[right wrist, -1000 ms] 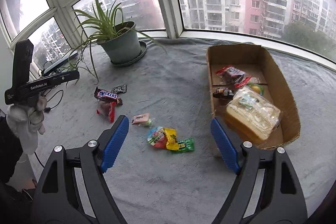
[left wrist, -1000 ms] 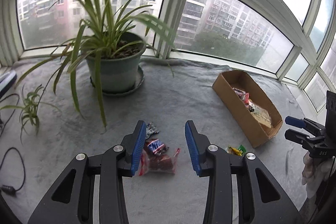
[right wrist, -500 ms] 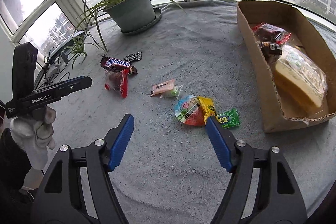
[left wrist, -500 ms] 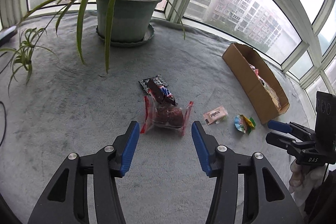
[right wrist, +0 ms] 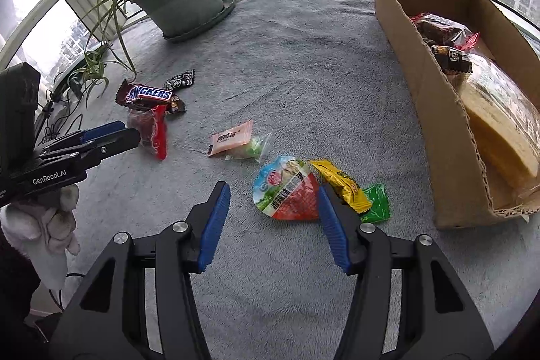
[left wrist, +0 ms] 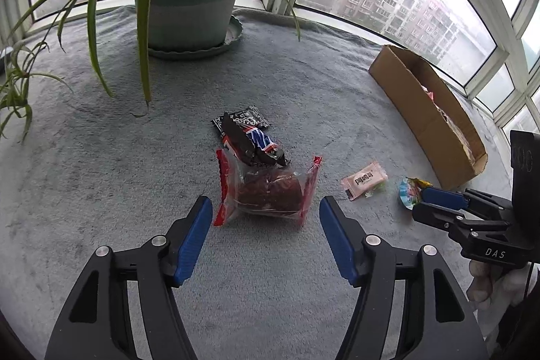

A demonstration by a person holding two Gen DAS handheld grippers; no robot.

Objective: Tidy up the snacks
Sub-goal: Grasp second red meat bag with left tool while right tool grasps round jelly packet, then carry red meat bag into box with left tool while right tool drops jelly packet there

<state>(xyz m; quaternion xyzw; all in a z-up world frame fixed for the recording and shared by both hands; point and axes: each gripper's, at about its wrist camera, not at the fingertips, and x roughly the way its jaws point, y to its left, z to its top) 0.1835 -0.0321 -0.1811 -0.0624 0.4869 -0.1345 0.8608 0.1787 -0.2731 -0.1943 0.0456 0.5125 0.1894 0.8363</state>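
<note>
Snacks are scattered loose on the grey blanket (right wrist: 303, 63) that covers the window ledge, and more are already stowed in the cardboard box (right wrist: 435, 97) by the ledge's right edge. The left gripper (left wrist: 266, 220) is held with its jaws wide apart, and the red-edged clear packet (left wrist: 270, 191) lies directly ahead of them, just beyond the fingertips and centred in the gap; its long axis is seen running across the opening, from one finger to the other. The Snickers bar (left wrist: 251, 144) rests on the packet's far end, and a small black packet (left wrist: 243, 120) lies just behind that.

The right gripper (right wrist: 274, 206) is likewise held open, with the round-topped red, white and green pouch (right wrist: 287, 191) lying just ahead between its fingertips, towards the right finger. The left gripper is judged the nearer to the red-edged packet, the right to the pouch and to the box.

Loose snacks are counted as eight: the packet, the bar, the black packet, a pink sachet (right wrist: 231, 140), a small clear-wrapped green sweet (right wrist: 251, 149), the pouch, a yellow sachet (right wrist: 341, 186) and a green sachet (right wrist: 376, 208). One box and one potted plant (right wrist: 179, 2) are seen; at least three items lie in the box.
</note>
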